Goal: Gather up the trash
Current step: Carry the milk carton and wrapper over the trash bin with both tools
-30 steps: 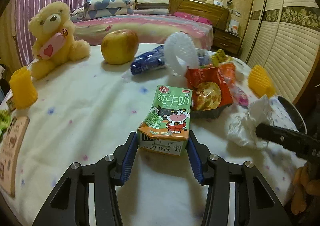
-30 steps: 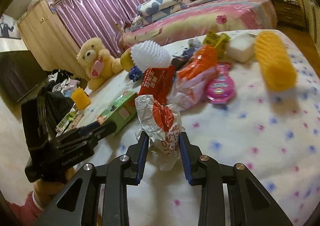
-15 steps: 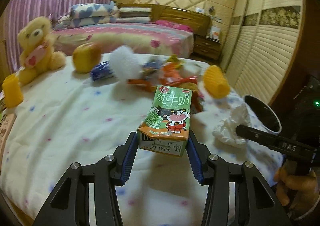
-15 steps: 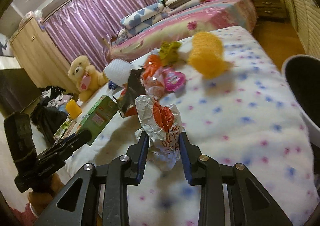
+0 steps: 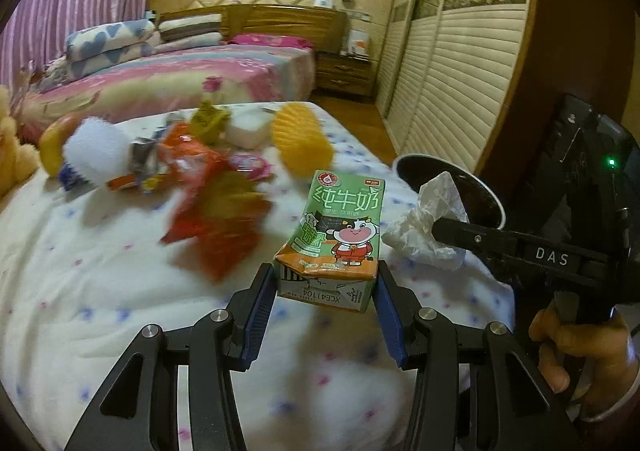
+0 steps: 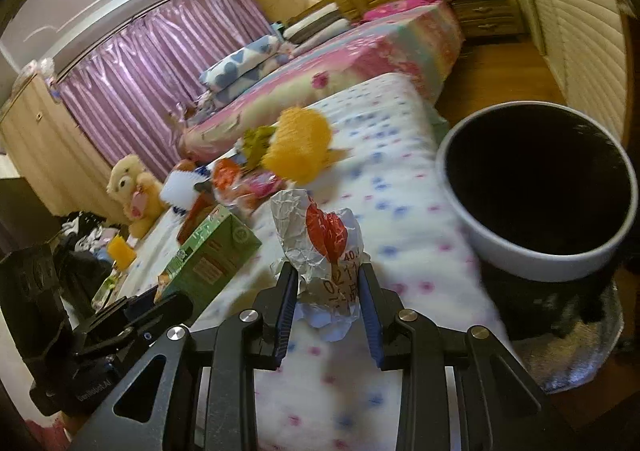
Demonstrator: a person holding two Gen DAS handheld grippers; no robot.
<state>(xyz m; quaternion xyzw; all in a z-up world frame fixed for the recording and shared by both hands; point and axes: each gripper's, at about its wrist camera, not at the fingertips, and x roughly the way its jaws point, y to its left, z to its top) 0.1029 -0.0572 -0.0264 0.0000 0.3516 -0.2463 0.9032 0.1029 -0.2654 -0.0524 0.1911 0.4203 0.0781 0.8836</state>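
Observation:
My left gripper (image 5: 325,303) is shut on a green milk carton (image 5: 336,235) with a cartoon cow, held above the dotted white cloth. My right gripper (image 6: 329,291) is shut on a crumpled white and red wrapper (image 6: 320,239). The same wrapper (image 5: 428,227) shows at the right of the left wrist view, with the carton (image 6: 212,251) at the left of the right wrist view. A white-rimmed, dark bin (image 6: 536,187) stands just past the table's right edge, close ahead of the wrapper; its rim (image 5: 452,187) shows behind the wrapper.
More litter lies on the table: orange snack bags (image 5: 216,207), a pink packet (image 5: 248,163), a white foam net (image 5: 94,151). A yellow foam net (image 5: 300,139), an apple (image 5: 52,135) and a teddy bear (image 6: 132,191) are there too. A hand (image 5: 576,347) holds the right gripper.
Both grippers have swung to the right with their loads still held. The bin has come into full view in the right wrist view, and the teddy bear has slid out of the left one.

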